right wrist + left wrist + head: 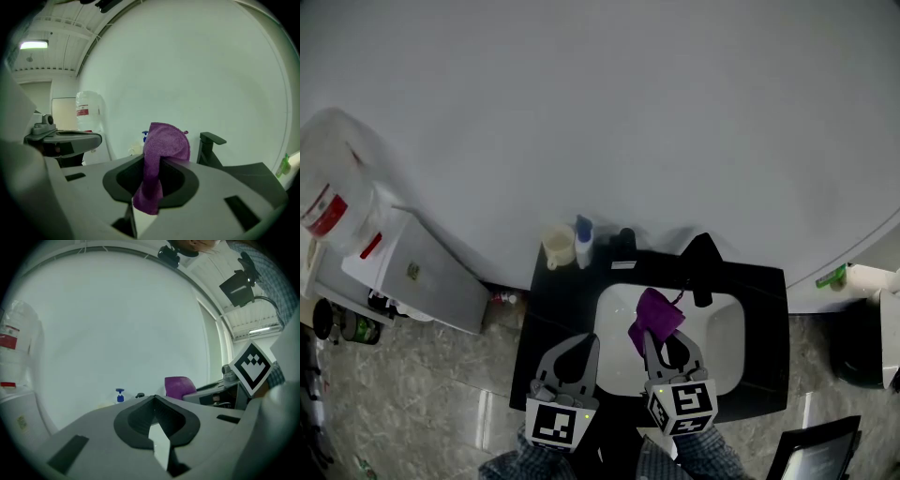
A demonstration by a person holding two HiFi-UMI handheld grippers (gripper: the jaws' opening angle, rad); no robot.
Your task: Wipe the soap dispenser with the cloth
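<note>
Right gripper [661, 339] clamped tight on purple cloth [161, 145]. Cloth bunched, poking out past tips, tail hanging below pads. Sits lower centre of head view, over white sink [727, 328]. Left gripper [153, 398] just beside it on left, jaws pressed together, nothing in them. Soap dispenser [584, 244], blue pump top, at back edge of black counter [764, 375] mid-frame, touching-close to beige cup [559, 246], well apart from cloth. Black faucet [703, 258] to its right.

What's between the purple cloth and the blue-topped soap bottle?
In the head view, only the white sink rim and bare black countertop lie between cloth and soap dispenser.
</note>
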